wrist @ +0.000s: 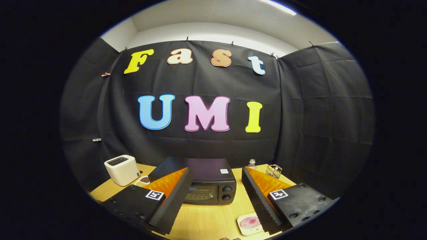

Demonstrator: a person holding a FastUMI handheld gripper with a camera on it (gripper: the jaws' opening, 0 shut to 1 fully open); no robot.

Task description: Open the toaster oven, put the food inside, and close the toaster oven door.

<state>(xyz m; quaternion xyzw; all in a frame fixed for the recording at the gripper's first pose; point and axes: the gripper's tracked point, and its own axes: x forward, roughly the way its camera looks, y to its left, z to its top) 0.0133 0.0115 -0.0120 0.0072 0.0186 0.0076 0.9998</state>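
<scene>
We've got the gripper (213, 196) spread wide, holding nothing; boxy black toaster oven (200, 183) w/ door closed ahead, round pink food on square plate (248, 224) by right finger.

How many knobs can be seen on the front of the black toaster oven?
2, stacked on the right of the toaster oven front: upper knob, lower knob. The open gripper hides the left side; more may exist.

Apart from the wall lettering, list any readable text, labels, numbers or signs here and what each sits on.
None can be read.
Toaster oven: small white sticker on top, print too small to read.
Toaster oven front: markings by the two knobs, too blurred.
Gripper, open, fingers either side of the oven: square black-and-white marker on each finger, pattern only, no words.
White toaster: no legible marking.
Plate: no text.
</scene>
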